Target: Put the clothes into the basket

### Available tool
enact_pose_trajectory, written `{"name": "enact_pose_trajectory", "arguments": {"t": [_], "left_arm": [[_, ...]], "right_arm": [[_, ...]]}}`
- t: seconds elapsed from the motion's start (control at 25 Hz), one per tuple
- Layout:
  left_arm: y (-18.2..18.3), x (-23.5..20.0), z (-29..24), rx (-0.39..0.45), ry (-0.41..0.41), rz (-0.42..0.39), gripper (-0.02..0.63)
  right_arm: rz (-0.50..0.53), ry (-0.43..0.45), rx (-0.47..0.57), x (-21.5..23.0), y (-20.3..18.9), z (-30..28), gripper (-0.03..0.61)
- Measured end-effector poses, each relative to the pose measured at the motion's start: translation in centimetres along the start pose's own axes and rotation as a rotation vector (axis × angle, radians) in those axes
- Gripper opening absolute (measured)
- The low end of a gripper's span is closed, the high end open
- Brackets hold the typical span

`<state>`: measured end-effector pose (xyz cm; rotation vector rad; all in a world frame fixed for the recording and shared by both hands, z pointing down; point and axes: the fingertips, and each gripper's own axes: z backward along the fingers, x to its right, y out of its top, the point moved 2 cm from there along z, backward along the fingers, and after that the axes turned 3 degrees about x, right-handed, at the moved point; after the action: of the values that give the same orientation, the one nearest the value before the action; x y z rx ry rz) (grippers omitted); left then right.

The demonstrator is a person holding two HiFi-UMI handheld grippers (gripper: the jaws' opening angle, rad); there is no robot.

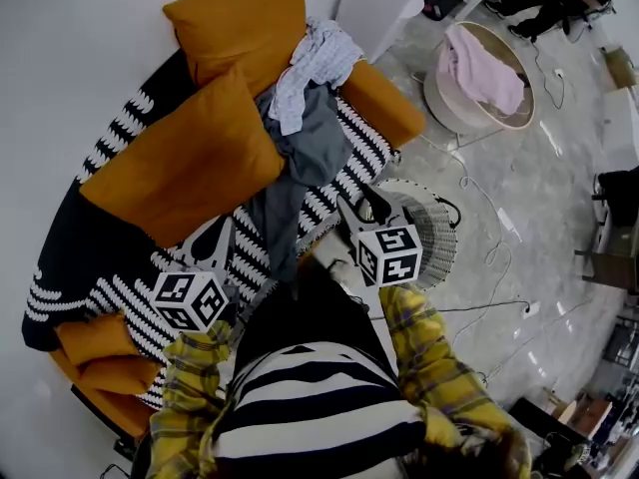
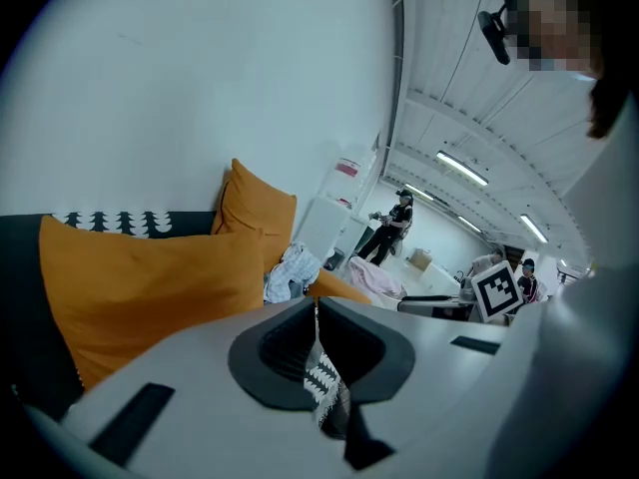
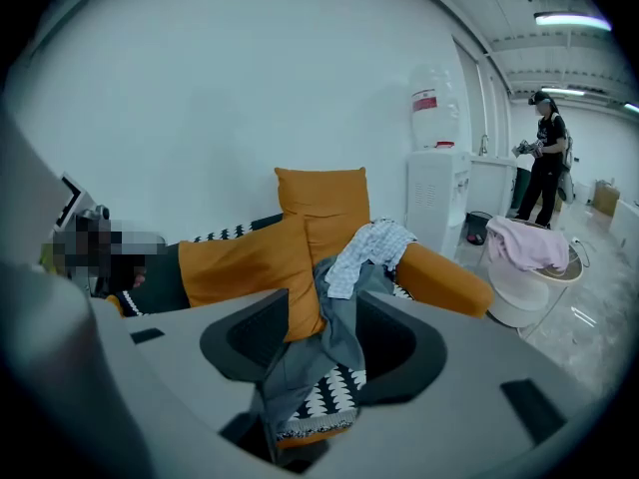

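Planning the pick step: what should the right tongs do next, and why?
Probably ease the right tongs forward onto the gray garment and close. Their jaws stand open, and the garment lies in line between them, not yet gripped. It also reaches nearer to them than the checked garment does.

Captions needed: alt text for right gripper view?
The right gripper's open fingers frame a grey garment lying on an orange sofa, a checked cloth atop it; a pink cloth lies over a round basket at right.
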<state>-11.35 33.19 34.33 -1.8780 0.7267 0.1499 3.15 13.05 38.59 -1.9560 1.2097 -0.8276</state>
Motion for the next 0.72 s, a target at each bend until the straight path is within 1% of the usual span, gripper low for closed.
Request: {"name": "enact_pose_trajectory", "arguments": {"t": [0.2, 0.36, 0.56, 0.72], "left_arm": [[0.2, -2.5, 0.8, -0.003, -0.008, 0.009, 0.023], [0.0, -3.2, 0.3, -0.020, -0.010, 0.013, 0.023], [-0.8, -3.1, -2.4, -0.044, 0.001, 0.020, 0.023], [-1.2, -3.4, -6.1, -0.064, 0.015, 0.040, 0.023]], "right_arm": [[-0.009, 0.003, -0.004, -2.2, 0.7, -2.2, 0.209], [-0.003, 0.020, -0.032, -2.8, 0.5, -4.1, 0.209], [0.029, 0.061, -0.070, -1.6, -0.3, -7.2, 0.215], [0.045, 0.103, -0.115, 0.1, -1.2, -11.5, 0.216]]}}
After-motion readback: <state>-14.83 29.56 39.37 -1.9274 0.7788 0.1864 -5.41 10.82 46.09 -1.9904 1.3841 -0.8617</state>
